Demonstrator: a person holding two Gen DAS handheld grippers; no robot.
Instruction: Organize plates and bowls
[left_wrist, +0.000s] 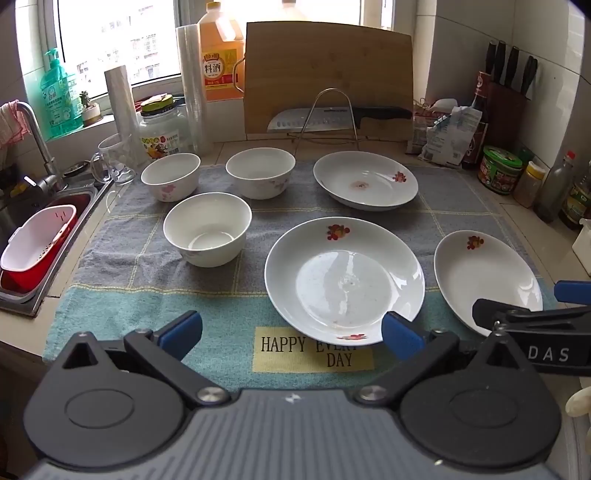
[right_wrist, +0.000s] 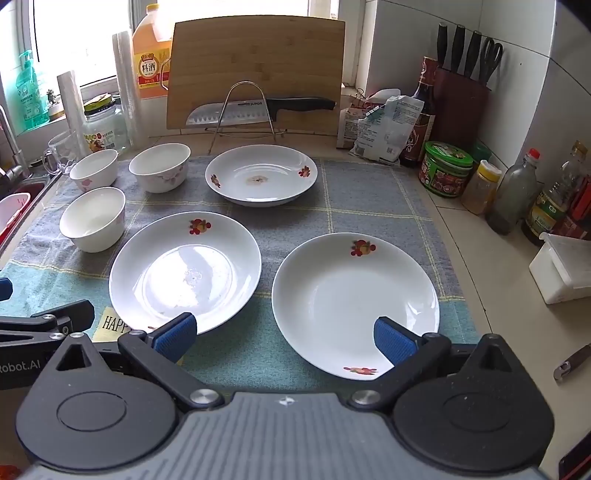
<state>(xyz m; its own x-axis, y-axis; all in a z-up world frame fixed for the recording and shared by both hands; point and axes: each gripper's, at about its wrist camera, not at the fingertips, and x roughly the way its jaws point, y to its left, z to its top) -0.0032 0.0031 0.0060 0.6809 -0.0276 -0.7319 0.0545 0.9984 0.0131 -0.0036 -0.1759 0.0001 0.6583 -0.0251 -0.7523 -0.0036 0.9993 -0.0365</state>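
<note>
Three white flowered plates lie on the towel: a near middle plate, a right plate and a far plate. Three white bowls stand at the left: a near bowl, a far left bowl and a far middle bowl. My left gripper is open and empty, low over the towel's front. My right gripper is open and empty, its right finger over the right plate's near rim.
A grey and teal towel covers the counter. A sink with a red and white basket lies left. A cutting board, knife and wire rack stand behind. Bottles and jars line the right side; a white box sits there.
</note>
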